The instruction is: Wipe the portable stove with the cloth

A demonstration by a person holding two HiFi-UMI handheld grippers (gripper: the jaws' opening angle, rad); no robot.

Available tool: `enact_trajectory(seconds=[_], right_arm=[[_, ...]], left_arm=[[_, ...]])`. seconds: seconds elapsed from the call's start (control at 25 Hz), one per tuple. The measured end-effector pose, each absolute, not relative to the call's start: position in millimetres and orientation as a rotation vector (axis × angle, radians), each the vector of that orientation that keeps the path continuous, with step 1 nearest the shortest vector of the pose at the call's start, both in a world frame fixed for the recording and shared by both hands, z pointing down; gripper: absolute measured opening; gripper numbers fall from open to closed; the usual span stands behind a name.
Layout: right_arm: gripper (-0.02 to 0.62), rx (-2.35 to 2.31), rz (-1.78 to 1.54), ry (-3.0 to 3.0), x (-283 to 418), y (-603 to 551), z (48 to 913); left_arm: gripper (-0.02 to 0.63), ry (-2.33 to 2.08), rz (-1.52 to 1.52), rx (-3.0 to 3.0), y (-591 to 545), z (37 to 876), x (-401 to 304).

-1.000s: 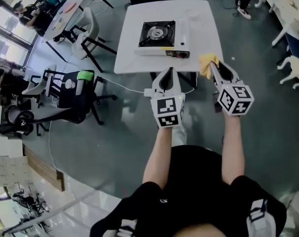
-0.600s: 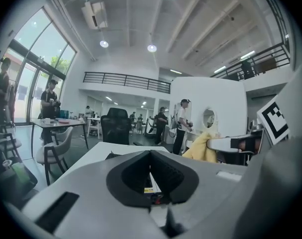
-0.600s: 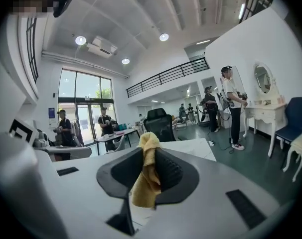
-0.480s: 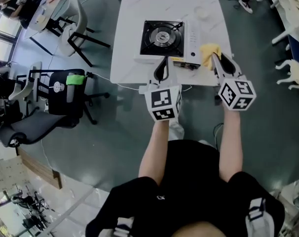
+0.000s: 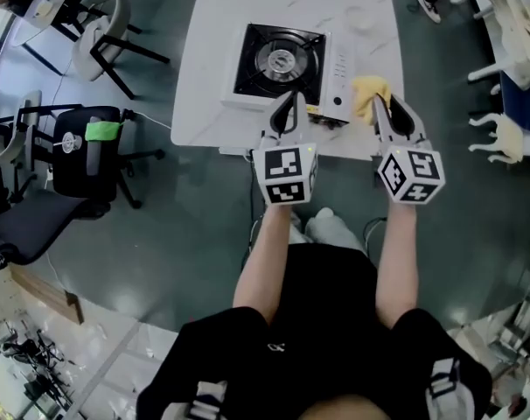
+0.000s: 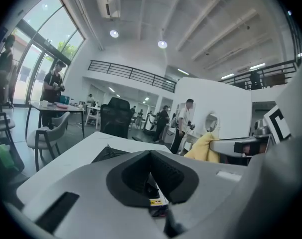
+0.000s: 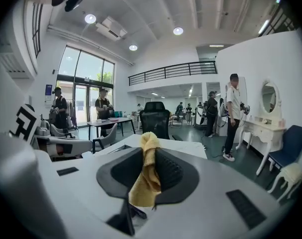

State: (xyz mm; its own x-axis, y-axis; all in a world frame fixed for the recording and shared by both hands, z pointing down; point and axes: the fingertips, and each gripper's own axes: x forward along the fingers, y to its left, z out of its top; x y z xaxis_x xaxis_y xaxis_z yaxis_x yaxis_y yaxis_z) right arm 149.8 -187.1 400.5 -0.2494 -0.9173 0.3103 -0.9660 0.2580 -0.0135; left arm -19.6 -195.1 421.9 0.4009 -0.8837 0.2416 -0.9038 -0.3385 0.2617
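Cloth, yellow and crumpled, pinched tight in the right gripper above the near edge of the white table, boxy portable stove with round burner just left, left gripper jaws together, empty.

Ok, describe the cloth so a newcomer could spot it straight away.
Find the white square table with the portable stove on it. At the table's near right edge, beside the stove's right end, the right gripper holds the cloth pinched between its shut jaws. It is the only soft, crumpled yellow thing at that table.
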Motion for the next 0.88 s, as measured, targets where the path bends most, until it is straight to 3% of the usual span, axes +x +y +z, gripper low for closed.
enact_trajectory(seconds=[0.48,0.88], right_arm=[[0.067,1.692,0.236,-2.180,217.0,-238.6,437.0],[0.069,1.498,0.251,-2.302,204.3,-312.8,465.5]], left_arm=[[-0.003,-1.547,0.224,2.301,-245.9,441.4,13.7],[-0.003,-1.588,0.298,2.198,-289.9,469.6,32.9]])
